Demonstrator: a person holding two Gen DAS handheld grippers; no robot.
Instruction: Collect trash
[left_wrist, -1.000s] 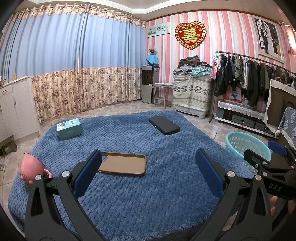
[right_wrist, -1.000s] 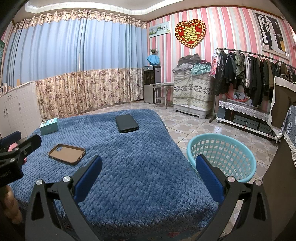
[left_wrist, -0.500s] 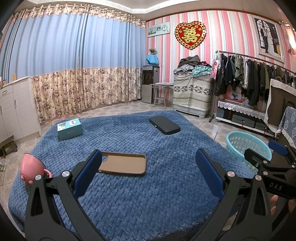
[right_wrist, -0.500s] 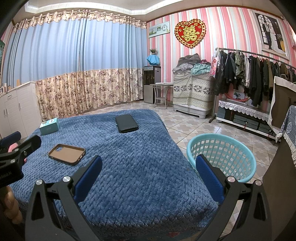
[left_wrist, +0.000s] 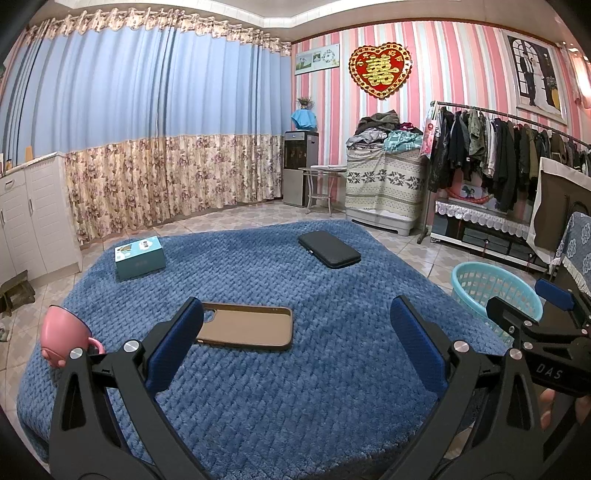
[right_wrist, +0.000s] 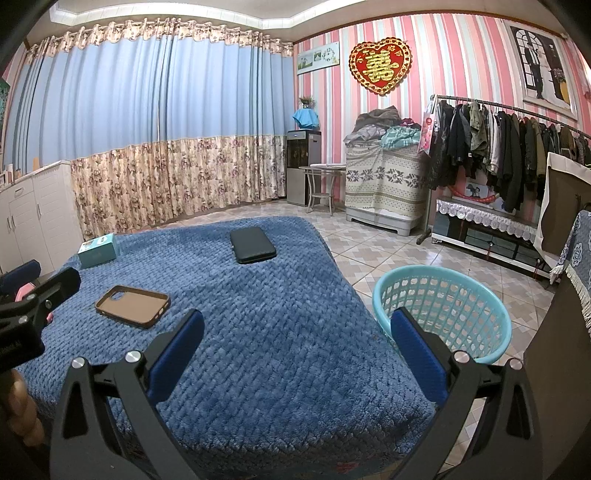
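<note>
A brown phone case lies on the blue blanket, just beyond my open, empty left gripper. A black case lies farther back. A teal box sits at the back left. A pink cup lies at the left edge. A teal basket stands on the floor to the right. My right gripper is open and empty above the blanket's near right part, beside the basket.
A clothes rack and a low shelf line the right wall. A covered pile, a stool and a water dispenser stand at the back. White cabinets stand on the left. The floor is tiled.
</note>
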